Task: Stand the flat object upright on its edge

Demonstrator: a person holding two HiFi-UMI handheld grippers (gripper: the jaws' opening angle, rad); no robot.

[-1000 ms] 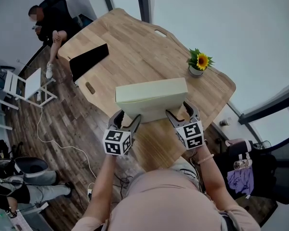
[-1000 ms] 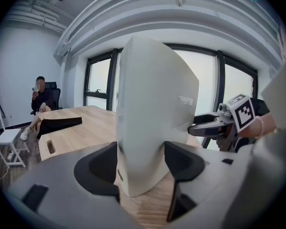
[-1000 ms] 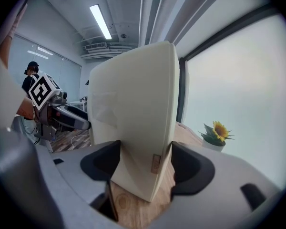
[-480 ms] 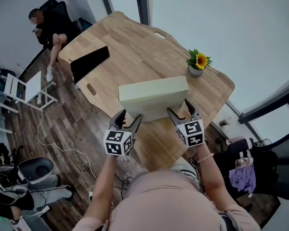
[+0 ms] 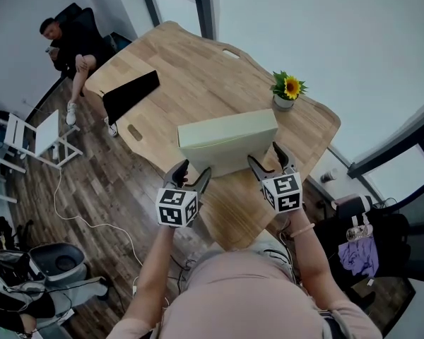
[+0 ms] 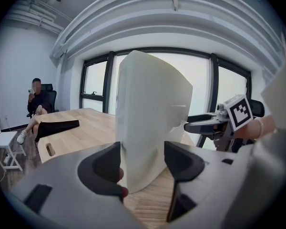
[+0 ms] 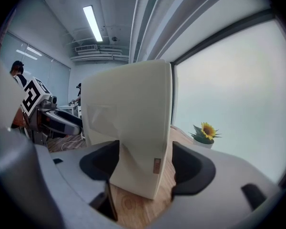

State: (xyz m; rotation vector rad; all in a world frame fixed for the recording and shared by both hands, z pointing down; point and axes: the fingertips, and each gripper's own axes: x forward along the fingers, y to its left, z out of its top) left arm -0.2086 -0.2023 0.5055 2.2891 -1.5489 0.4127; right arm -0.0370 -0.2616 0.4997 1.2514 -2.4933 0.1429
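The flat cream box [image 5: 226,141] stands on its long edge at the near side of the wooden table [image 5: 191,62]. Its broad faces are upright and its long axis runs left to right, straight from one gripper to the other. Each end of the box sits between a pair of jaws.

The left gripper [image 6: 143,163] straddles the left end. Its jaws are spread wider than the box is thick. The left jaw is against or just beside one face, and a gap shows at the other. The right gripper [image 7: 145,163] straddles the right end the same way, unclamped, with daylight beside its right jaw.

Neither gripper is nearer, since each has its own end. I judge the box is balancing on its own, so the coming move turns on drawing both grippers back along that long axis without brushing a face.

The potted sunflower [image 5: 288,90] is beyond the right end, well apart from the box.
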